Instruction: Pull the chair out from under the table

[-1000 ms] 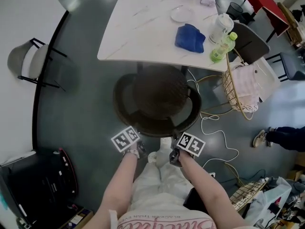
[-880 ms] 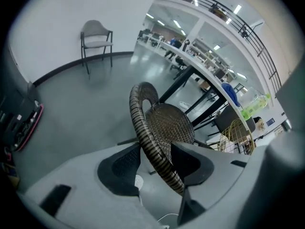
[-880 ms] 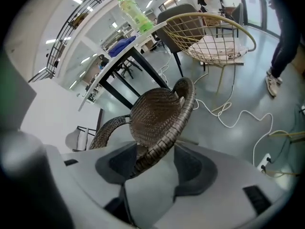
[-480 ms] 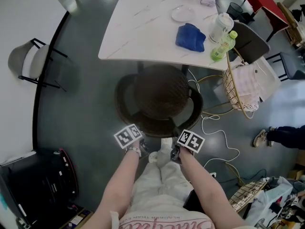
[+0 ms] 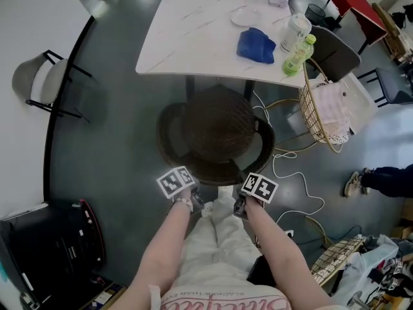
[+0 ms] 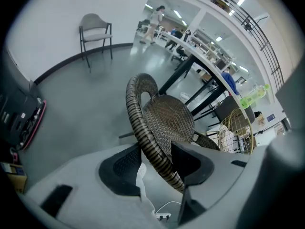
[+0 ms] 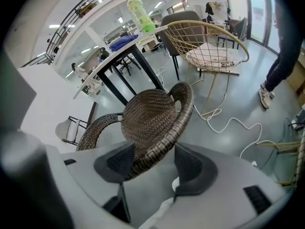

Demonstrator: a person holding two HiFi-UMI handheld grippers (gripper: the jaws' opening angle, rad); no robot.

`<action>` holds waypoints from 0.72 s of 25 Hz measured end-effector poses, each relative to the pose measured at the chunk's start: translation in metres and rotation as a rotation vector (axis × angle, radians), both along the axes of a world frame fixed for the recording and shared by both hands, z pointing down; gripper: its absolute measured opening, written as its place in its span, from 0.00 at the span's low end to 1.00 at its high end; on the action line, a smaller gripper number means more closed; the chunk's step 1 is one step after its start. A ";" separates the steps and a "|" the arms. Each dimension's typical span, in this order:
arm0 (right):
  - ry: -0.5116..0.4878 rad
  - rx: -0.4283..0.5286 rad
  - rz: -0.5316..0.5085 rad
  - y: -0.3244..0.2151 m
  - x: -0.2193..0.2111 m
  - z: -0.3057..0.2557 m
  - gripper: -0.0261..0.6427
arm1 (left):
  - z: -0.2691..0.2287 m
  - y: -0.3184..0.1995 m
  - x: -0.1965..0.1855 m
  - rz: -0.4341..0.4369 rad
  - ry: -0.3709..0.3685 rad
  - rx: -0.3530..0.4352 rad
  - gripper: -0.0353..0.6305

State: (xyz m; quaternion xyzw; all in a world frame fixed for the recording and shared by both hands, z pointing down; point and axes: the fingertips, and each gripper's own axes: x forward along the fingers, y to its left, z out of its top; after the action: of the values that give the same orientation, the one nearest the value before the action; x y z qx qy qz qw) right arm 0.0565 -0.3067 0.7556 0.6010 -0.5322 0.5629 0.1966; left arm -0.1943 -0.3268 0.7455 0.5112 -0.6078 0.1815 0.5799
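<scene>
The dark wicker chair [image 5: 216, 134] stands just in front of the white marble table [image 5: 187, 37], its seat mostly out from under the top. Both grippers are at its curved back rim. My left gripper [image 5: 181, 178] straddles the rim [image 6: 138, 113]. Its jaws [image 6: 155, 163] are open, with a gap showing beside the left pad. My right gripper [image 5: 255, 181] is open too. There the rim [image 7: 183, 111] runs between the pads [image 7: 152, 163], clear of the right pad.
A gold wire chair [image 5: 322, 108] with a pink cushion stands right of the wicker chair, and a white cable [image 5: 290, 173] loops on the floor there. The table holds a blue cloth [image 5: 257, 46] and a green bottle [image 5: 297, 55]. A black case [image 5: 51, 244] lies at lower left.
In the head view both grippers have shifted a little toward the chair's back rim. The chair stands where it was.
</scene>
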 end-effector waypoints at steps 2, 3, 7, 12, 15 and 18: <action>0.013 0.005 -0.002 0.010 0.001 -0.001 0.40 | 0.000 0.010 0.001 0.005 0.005 0.000 0.32; 0.021 0.007 -0.003 0.015 0.002 -0.002 0.40 | -0.001 0.016 0.001 0.008 0.007 0.001 0.32; 0.050 0.015 -0.002 0.036 0.005 -0.004 0.40 | -0.002 0.037 0.004 0.017 0.017 0.002 0.32; 0.068 0.030 0.003 0.061 0.007 -0.006 0.40 | -0.004 0.062 0.006 0.035 0.026 0.004 0.33; 0.068 0.033 -0.002 0.077 0.009 -0.006 0.40 | -0.004 0.079 0.008 0.034 0.030 0.000 0.33; 0.070 0.030 -0.008 0.094 0.012 -0.005 0.41 | -0.003 0.097 0.011 0.030 0.031 -0.003 0.33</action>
State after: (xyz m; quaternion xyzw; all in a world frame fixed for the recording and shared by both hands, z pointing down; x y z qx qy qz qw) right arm 0.0683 -0.2131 0.7503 0.6211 -0.5357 0.5327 0.2085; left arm -0.1834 -0.2298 0.7420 0.5219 -0.5908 0.1833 0.5873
